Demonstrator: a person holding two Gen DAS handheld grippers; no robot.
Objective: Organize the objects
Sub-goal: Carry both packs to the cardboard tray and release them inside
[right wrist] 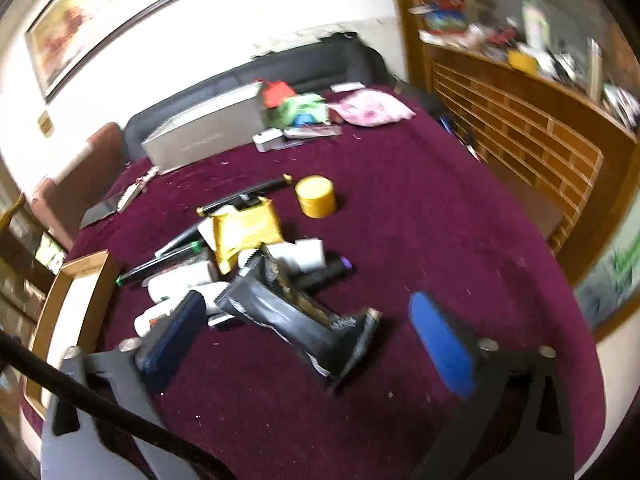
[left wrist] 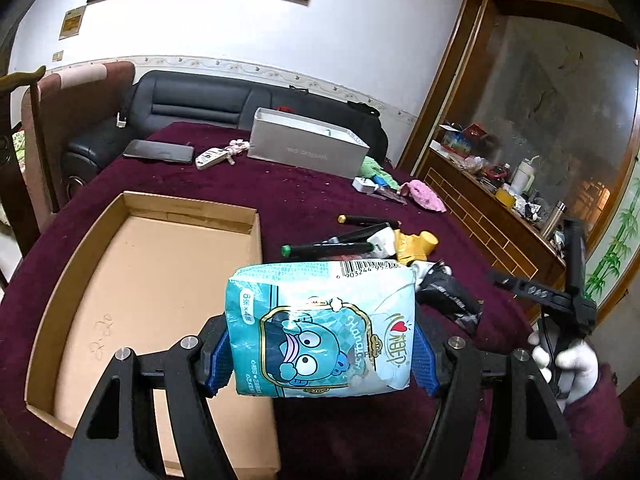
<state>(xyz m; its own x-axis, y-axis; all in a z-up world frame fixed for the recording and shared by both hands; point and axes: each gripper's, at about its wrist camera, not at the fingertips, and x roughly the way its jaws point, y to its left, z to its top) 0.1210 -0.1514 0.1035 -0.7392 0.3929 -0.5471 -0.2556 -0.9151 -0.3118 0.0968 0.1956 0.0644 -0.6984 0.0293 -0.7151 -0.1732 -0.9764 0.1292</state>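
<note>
Cardboard tray lies bare beside the claw-held tissue pack.

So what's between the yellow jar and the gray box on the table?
Only bare maroon tablecloth lies between the yellow jar and gray box, in the right wrist view.

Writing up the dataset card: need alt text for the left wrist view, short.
The left gripper clamps a light blue cartoon-printed tissue pack above a maroon-clothed table. An open, shallow brown cardboard box lies left of it, a pile of markers and packets behind.
</note>
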